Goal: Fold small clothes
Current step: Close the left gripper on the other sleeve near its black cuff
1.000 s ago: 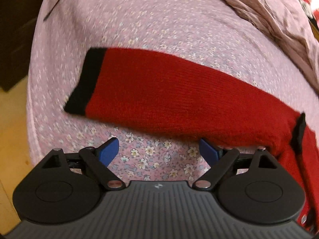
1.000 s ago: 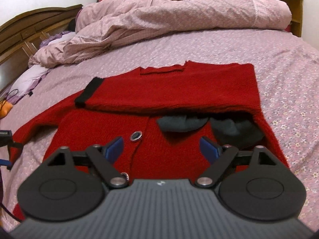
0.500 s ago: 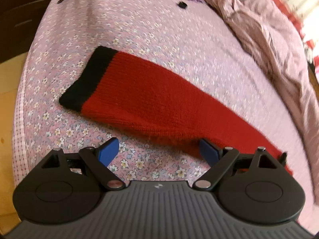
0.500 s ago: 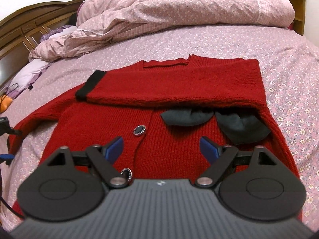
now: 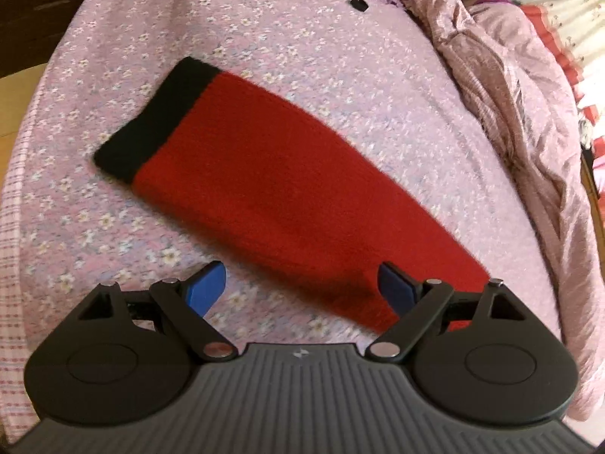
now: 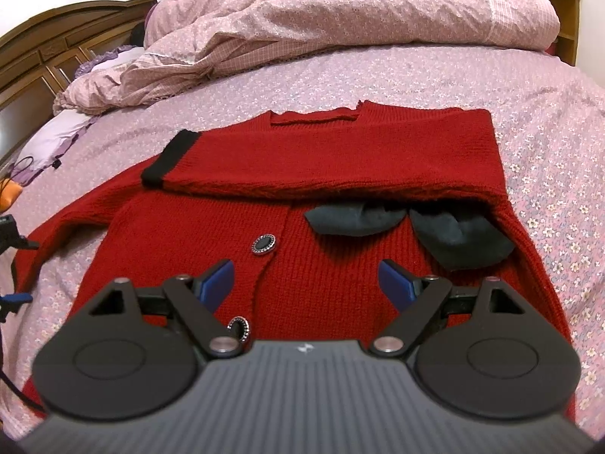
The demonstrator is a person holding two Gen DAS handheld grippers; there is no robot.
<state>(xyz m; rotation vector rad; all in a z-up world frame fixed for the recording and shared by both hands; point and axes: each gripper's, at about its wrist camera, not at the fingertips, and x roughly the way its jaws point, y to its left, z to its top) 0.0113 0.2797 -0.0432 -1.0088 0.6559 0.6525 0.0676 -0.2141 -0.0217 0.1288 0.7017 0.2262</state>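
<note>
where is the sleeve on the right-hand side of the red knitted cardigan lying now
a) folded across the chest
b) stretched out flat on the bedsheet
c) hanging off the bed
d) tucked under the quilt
a: in the right wrist view that red knitted sleeve lies across the red knitted cardigan, its black cuff towards the left.

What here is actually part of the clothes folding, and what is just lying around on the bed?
Part of the job:
- red cardigan, one sleeve already folded across its front
- outstretched sleeve with black cuff
- left gripper and right gripper, both open and empty

Just lying about:
- rumpled pink duvet
- floral bedsheet
- lilac pillow
</note>
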